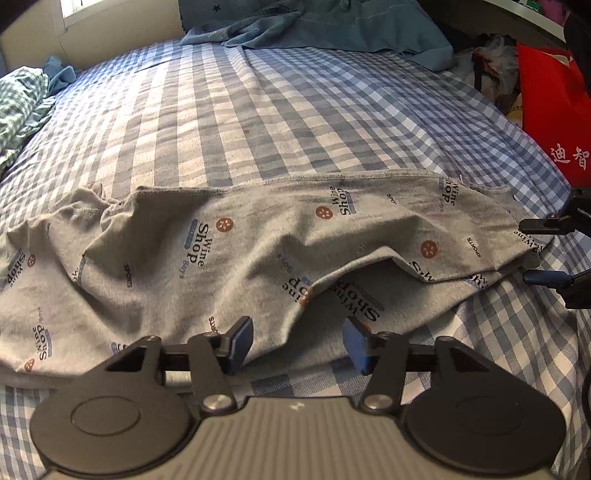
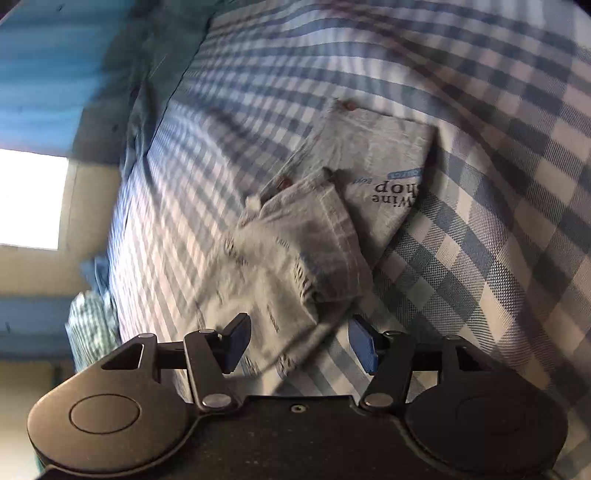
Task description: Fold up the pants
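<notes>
Pants [image 1: 229,258]: grey knit w/ "Wine Shop" / "Sports" print + small brown round motifs, lying flat-ish across the near part of the bed [image 1: 258,122], long axis running L–R in left wrist view. Folded over itself; top layer lifts near the middle, leaving a pocket-like gap. Wrinkled at the L end. Stitched hem edge along the far side.

Left hand-held gripper [image 1: 297,347]: jaws spread wide, blue pads either side of the near edge of the pants, nothing pinched; fabric sits just past the tips.

Right hand-held gripper [image 2: 299,343]: jaws also wide apart, not gripping. Right wrist view is motion-blurred; pants end [image 2: 332,221] bunched ahead of the tips, cloth reaching down betw. the fingers but pads not pressing it. In left wrist view its two fingertips show at the R edge, next to the R end of the pants; contact can't tell.

Bed sheet: blue/white check. Blue-grey cloth pile [image 1: 332,26] at far end, green check fabric [image 1: 18,103] far L, red bag [image 1: 550,110] at R beside bed. Window [image 2: 29,199] bright.
</notes>
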